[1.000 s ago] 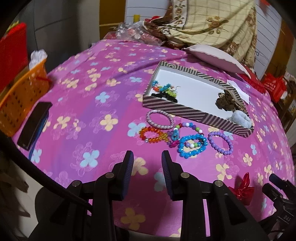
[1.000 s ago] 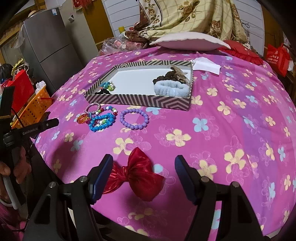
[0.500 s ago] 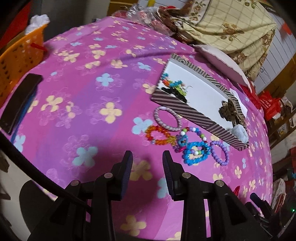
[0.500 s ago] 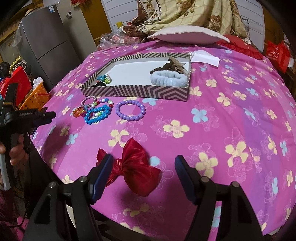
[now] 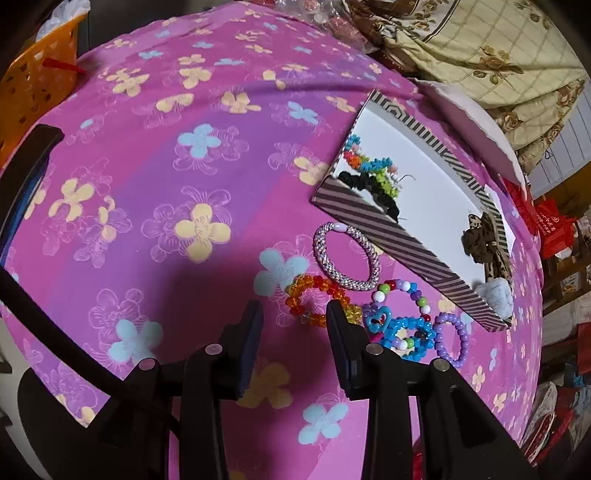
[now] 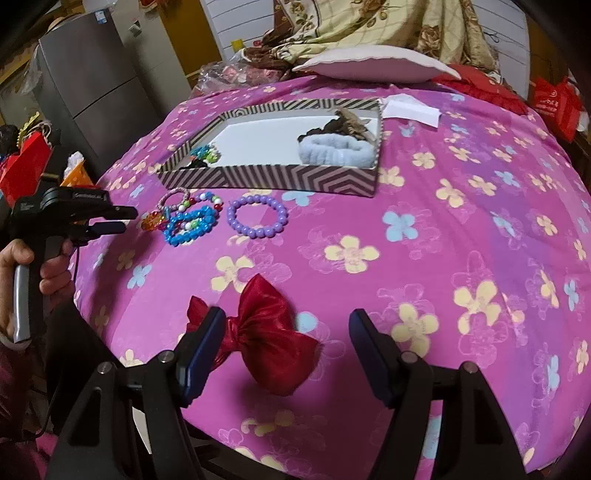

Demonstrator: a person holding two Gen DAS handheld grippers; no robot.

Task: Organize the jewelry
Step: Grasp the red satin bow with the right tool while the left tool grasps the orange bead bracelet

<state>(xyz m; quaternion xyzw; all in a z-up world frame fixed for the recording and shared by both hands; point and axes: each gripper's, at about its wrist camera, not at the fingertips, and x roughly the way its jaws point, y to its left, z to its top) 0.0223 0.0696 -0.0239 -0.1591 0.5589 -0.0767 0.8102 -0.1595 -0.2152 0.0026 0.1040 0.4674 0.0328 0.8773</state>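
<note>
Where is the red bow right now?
The red bow lies on the pink flowered bedspread between the open fingers of the right gripper, nearer than the purple bead bracelet.

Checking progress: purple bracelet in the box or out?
Out. The purple bracelet lies flat on the bedspread, in front of the box, apart from its wall.

This is a lived-in home, most likely a bedroom. A bed spread with a pink flowered sheet [image 6: 424, 229] fills both views, with a white pillow [image 6: 373, 66] and a crumpled beige floral quilt [image 6: 369, 26] at its far end. Beside it stand a grey refrigerator [image 6: 92, 85], an orange plastic basket [image 5: 33, 85] and red shopping bags [image 6: 554, 103].
</note>
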